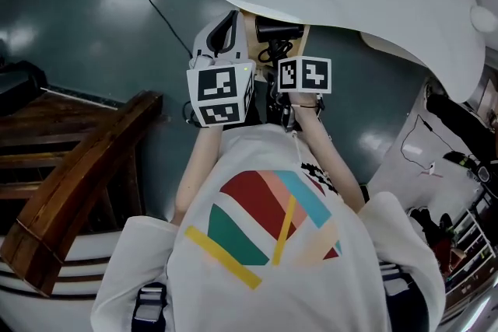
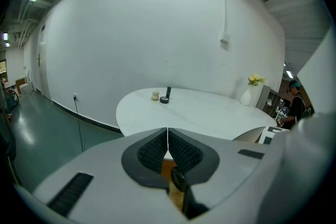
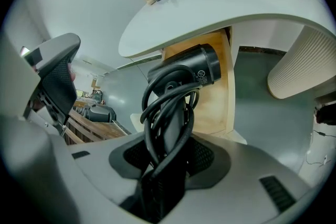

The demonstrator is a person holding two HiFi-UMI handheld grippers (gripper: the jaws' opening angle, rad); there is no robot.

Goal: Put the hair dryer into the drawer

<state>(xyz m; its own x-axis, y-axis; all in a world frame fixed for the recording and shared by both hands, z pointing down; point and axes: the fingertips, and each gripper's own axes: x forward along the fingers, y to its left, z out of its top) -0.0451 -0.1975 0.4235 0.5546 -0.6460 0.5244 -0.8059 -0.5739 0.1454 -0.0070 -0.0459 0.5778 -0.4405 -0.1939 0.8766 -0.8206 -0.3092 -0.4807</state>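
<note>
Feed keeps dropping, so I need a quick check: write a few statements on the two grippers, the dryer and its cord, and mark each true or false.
1. The right gripper grips the dryer by its handle. True.
2. The left gripper has its jaws wide apart. False: they are together, with nothing between them.
3. The cord is wound round the handle. True.
4. The dryer is white. False: it is black.
</note>
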